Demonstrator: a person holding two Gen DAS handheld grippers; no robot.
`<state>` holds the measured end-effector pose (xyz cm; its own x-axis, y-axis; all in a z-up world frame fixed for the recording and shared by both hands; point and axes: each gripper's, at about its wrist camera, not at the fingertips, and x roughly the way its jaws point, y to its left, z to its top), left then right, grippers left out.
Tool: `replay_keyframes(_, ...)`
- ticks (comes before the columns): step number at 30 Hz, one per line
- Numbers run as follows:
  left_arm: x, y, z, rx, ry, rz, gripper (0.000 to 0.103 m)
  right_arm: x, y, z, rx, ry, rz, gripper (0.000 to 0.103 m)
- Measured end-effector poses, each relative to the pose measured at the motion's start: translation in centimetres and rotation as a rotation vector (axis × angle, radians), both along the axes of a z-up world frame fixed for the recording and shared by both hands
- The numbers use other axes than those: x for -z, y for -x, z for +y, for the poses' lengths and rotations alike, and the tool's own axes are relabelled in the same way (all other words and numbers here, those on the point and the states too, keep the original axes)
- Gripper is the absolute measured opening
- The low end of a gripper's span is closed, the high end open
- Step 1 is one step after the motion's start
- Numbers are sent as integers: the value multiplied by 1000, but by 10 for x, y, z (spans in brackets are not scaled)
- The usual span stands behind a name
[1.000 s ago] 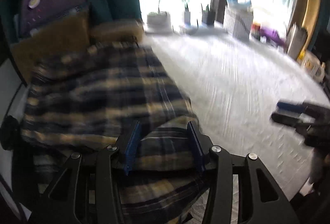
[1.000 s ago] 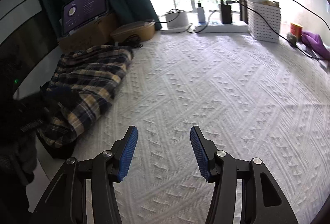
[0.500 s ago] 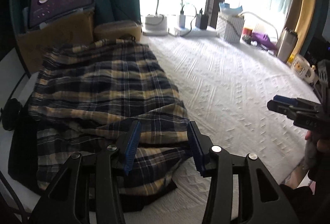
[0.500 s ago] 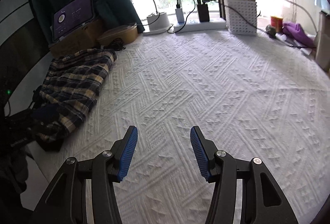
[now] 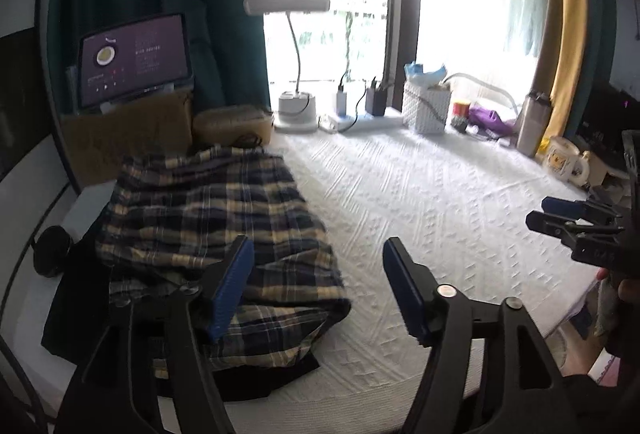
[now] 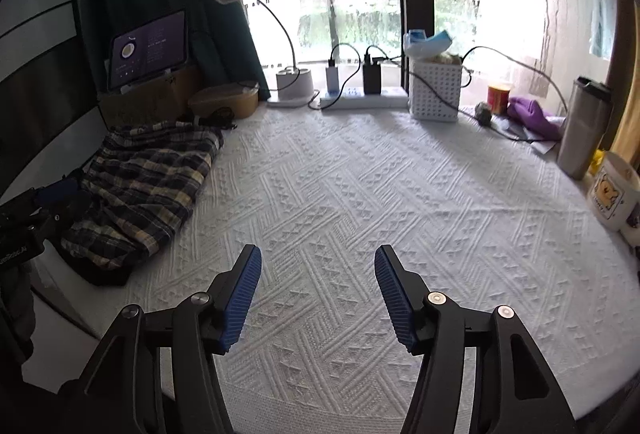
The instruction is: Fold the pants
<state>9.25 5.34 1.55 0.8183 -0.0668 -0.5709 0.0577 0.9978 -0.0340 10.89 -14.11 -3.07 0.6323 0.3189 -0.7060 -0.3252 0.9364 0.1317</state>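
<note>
The plaid pants [image 5: 208,218], navy and cream, lie folded in a pile at the left edge of the white textured tabletop [image 5: 420,202]. They also show at the left of the right wrist view [image 6: 148,182]. My left gripper [image 5: 320,286] is open and empty, raised above the near right corner of the pile. My right gripper [image 6: 318,294] is open and empty, hovering over bare cloth well to the right of the pants. It also appears at the right edge of the left wrist view [image 5: 560,214].
A dark garment [image 5: 80,314] lies under the pants. Along the back stand a tablet [image 5: 134,60] on a cardboard box, a desk lamp [image 5: 292,54], a power strip [image 6: 360,96], a white basket [image 6: 434,90], a steel tumbler [image 6: 582,128] and a mug [image 6: 610,196].
My left gripper has let go of the pants' fold, opened wider, and lifted back and up. The pants have settled flat. My right gripper has stayed open and pulled back slightly.
</note>
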Motion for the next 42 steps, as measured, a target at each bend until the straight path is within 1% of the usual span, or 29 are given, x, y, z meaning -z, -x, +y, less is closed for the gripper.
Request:
replay_keyframes(4, -16, 12, -1, 3, 10, -63, 73, -17, 8, -3, 8, 8, -40, 64)
replay_keyframes(6, -25, 19, -1, 4, 10, -98, 76, -26, 13, -5, 13, 10, -63, 66)
replay_keyframes(8, -32, 25, -1, 5, 8, -125, 80, -35, 17, -6, 15, 10, -85, 71)
replay_keyframes(11, -40, 32, -2, 2, 2, -153, 84, -47, 25, -8, 21, 13, -117, 77)
replay_keyframes(16, -52, 44, -4, -21, -10, -191, 89, -68, 35, -11, 35, 19, -163, 80)
replay_keyframes(18, -57, 52, -4, -28, -9, -219, 94, -77, 41, -13, 38, 21, -189, 81)
replay_keyframes(25, -75, 70, -4, -37, -3, -296, 95, -109, 60, -16, 46, 26, -284, 87)
replay_keyframes(29, -87, 79, -6, -56, -29, -333, 95, -125, 72, -19, 54, 24, -328, 88)
replay_keyframes(31, -92, 85, -6, -64, -29, -354, 96, -132, 78, -20, 56, 21, -350, 89)
replay_keyframes(34, -99, 92, -5, -92, -25, -371, 101, -141, 87, -22, 61, 22, -380, 91)
replay_keyframes(36, -102, 96, -4, -94, -24, -384, 102, -147, 94, -23, 67, 27, -407, 94)
replay_keyframes(38, -105, 98, -6, -93, -34, -392, 102, -152, 100, -23, 72, 26, -432, 98)
replay_keyframes(42, -108, 103, -11, -102, -74, -416, 102, -163, 110, -20, 73, 19, -464, 102)
